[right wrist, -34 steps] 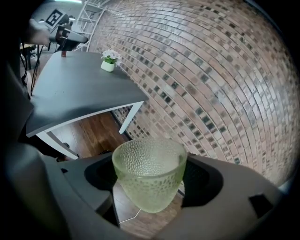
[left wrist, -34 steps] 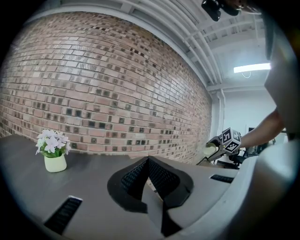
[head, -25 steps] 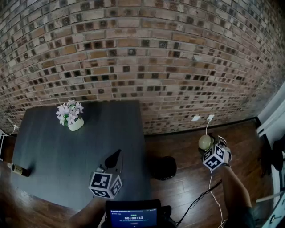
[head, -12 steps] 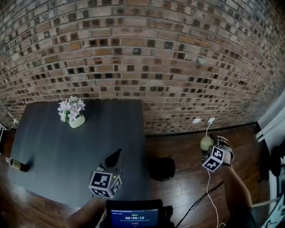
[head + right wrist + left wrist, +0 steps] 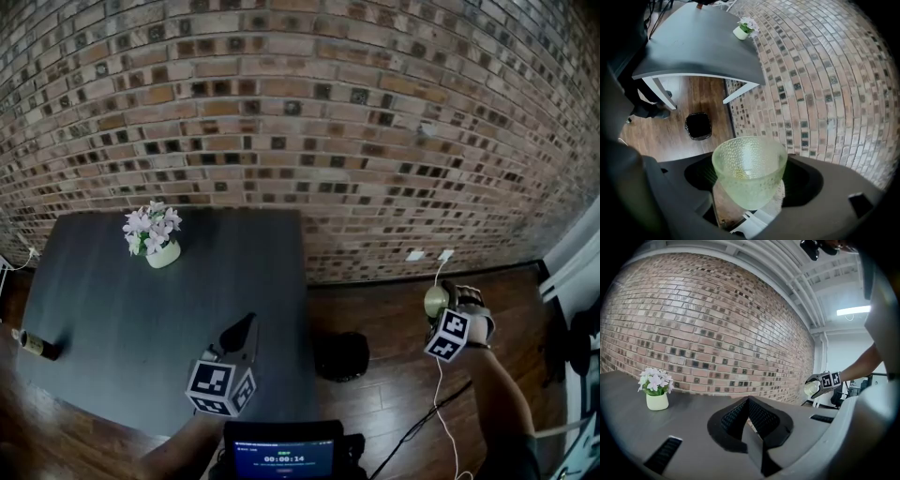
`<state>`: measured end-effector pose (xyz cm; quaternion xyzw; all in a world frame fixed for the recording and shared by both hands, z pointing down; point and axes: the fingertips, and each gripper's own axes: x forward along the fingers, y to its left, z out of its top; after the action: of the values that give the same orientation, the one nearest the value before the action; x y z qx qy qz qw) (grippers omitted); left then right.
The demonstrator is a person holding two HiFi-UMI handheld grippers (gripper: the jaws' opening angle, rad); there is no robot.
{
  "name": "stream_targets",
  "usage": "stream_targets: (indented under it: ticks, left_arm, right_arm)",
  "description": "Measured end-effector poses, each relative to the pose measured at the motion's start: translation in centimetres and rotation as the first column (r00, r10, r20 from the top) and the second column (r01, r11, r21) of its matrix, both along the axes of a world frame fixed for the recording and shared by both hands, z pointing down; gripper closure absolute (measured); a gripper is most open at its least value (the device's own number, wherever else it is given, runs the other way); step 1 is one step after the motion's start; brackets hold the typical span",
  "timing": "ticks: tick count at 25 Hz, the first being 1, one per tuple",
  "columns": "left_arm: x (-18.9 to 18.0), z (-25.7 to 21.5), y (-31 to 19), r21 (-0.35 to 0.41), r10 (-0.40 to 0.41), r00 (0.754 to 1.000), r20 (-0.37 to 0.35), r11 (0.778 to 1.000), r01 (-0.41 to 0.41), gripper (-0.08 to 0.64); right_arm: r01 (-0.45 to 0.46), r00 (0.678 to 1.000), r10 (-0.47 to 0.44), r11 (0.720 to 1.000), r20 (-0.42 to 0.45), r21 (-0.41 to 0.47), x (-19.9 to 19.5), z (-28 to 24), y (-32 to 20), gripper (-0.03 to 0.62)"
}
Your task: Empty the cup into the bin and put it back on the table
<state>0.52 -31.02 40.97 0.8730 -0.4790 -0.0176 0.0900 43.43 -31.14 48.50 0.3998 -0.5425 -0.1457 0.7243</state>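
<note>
A pale green, dimpled glass cup (image 5: 749, 174) sits between the jaws of my right gripper (image 5: 750, 180), which is shut on it. I see nothing inside the cup. In the head view the cup (image 5: 433, 299) and right gripper (image 5: 439, 306) hang over the wood floor, right of the small black bin (image 5: 342, 354). The bin (image 5: 698, 125) stands on the floor beside the table's right edge. My left gripper (image 5: 240, 334) rests over the dark grey table (image 5: 112, 309) near its front right corner. It is shut and holds nothing (image 5: 749, 404).
A white pot of pale flowers (image 5: 159, 247) stands at the back of the table. A small bottle (image 5: 34, 347) lies at its left edge. A brick wall (image 5: 309, 141) runs behind. A white cable (image 5: 448, 403) trails across the floor at the right.
Almost nothing differs. The right gripper with the cup has shifted very slightly, and the left gripper stays where it was.
</note>
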Motion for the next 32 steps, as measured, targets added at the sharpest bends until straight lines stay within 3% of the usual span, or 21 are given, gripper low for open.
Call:
stream_targets:
  ticks: [21, 32]
  left_arm:
    - [-0.7, 0.1, 0.9, -0.01, 0.001, 0.999, -0.033, 1.0, -0.001, 0.56]
    - [-1.3, -0.2, 1.4, 0.006, -0.011, 0.999, -0.047, 1.0, 0.012, 0.56]
  right_arm:
    - [0.051, 0.982, -0.058, 0.998, -0.179, -0.044, 0.2, -2.3, -0.5, 0.196]
    - [0.104, 0.956, -0.121, 0.991, -0.268, -0.079, -0.7, -3.1, -0.5, 0.196]
